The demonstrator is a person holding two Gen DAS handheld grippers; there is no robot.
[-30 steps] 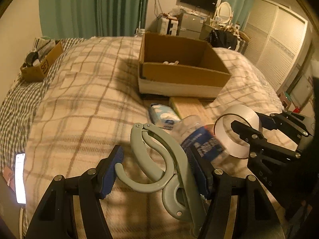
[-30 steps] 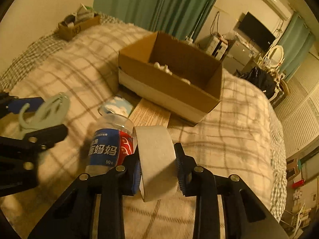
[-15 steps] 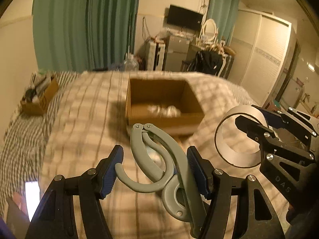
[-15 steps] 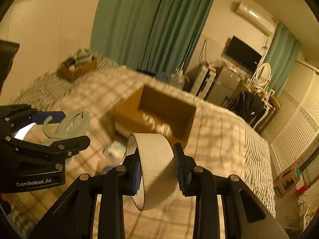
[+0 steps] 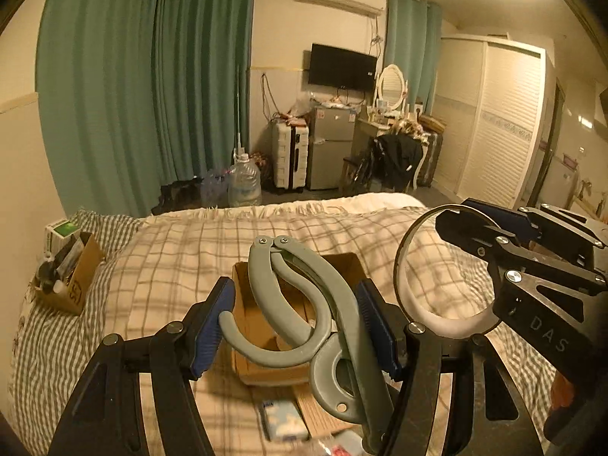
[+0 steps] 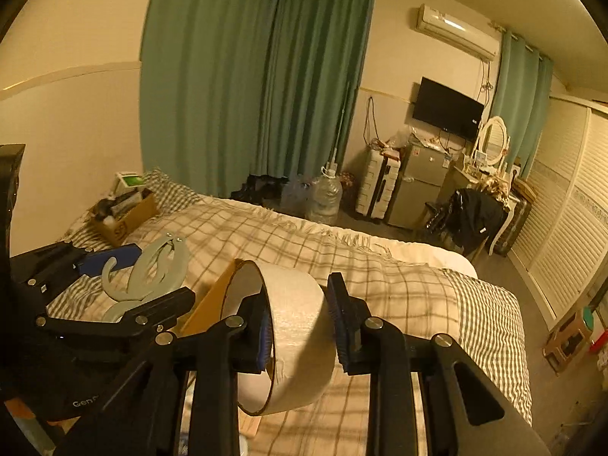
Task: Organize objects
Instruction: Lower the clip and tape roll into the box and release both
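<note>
My left gripper (image 5: 296,326) is shut on a grey plastic hook-shaped clip (image 5: 304,304) and holds it high above the bed. My right gripper (image 6: 300,326) is shut on a roll of white tape (image 6: 296,334), also raised; the roll shows at the right of the left wrist view (image 5: 437,285). An open cardboard box (image 5: 266,326) lies on the checked blanket below and behind the clip; its near edge shows in the right wrist view (image 6: 212,300). The left gripper and clip (image 6: 152,273) show at the left of the right wrist view.
A small blue-white packet (image 5: 285,420), a flat brown piece (image 5: 319,410) and part of a bottle (image 5: 342,444) lie on the blanket (image 5: 171,266) below the box. A small carton of items (image 5: 68,277) sits at the bed's left. Beyond the bed are a water jug (image 5: 245,186), fridge, dresser and wardrobe.
Both grippers have risen and tilted up with the clip and tape still held. The box and bed items have dropped lower in view; the room beyond now fills the upper frames.
</note>
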